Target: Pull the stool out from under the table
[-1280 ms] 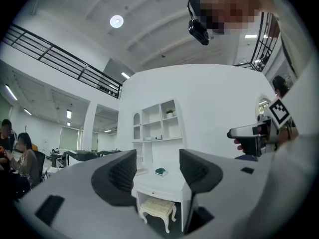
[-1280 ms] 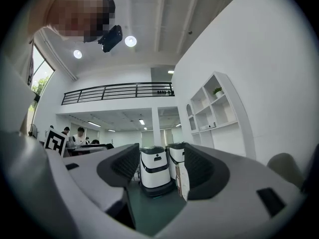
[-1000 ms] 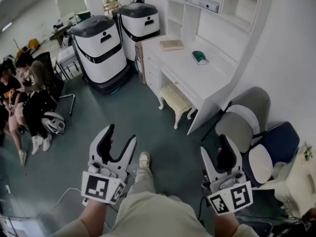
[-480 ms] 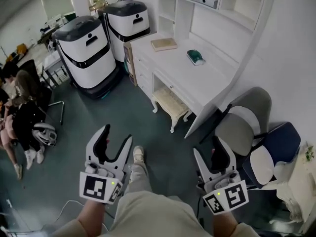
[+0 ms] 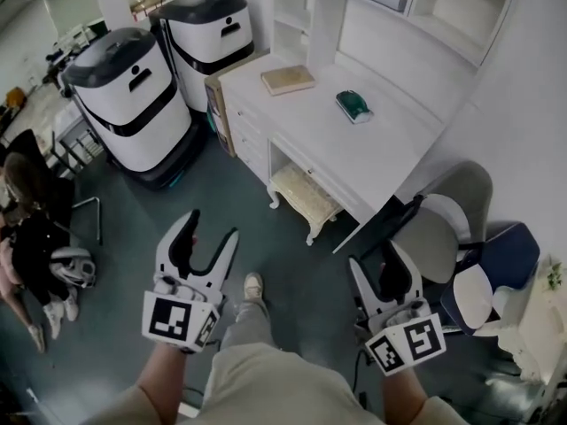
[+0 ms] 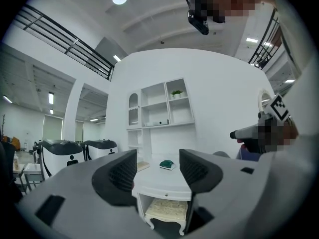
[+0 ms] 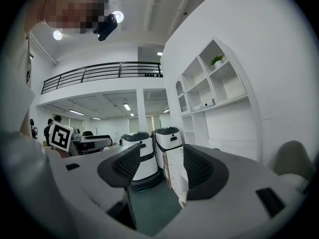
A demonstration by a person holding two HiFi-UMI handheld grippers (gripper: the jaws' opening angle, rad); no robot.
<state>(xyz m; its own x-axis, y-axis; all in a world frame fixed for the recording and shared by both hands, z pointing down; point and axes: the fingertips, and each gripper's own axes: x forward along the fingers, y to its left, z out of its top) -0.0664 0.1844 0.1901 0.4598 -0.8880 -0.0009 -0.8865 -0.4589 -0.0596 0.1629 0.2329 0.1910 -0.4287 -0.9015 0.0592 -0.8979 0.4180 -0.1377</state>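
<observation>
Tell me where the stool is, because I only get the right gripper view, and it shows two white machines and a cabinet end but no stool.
Observer: In the head view the stool stands in the opening under the white table, with its cushioned seat showing.
Operator: Is either gripper on it?
Observer: No. The left gripper and the right gripper are both apart from it with bare floor between, and their jaws are open and empty.
Operator: Does the left one face it?
Observer: Yes. In the left gripper view the stool shows between that gripper's open jaws, below the tabletop.
</observation>
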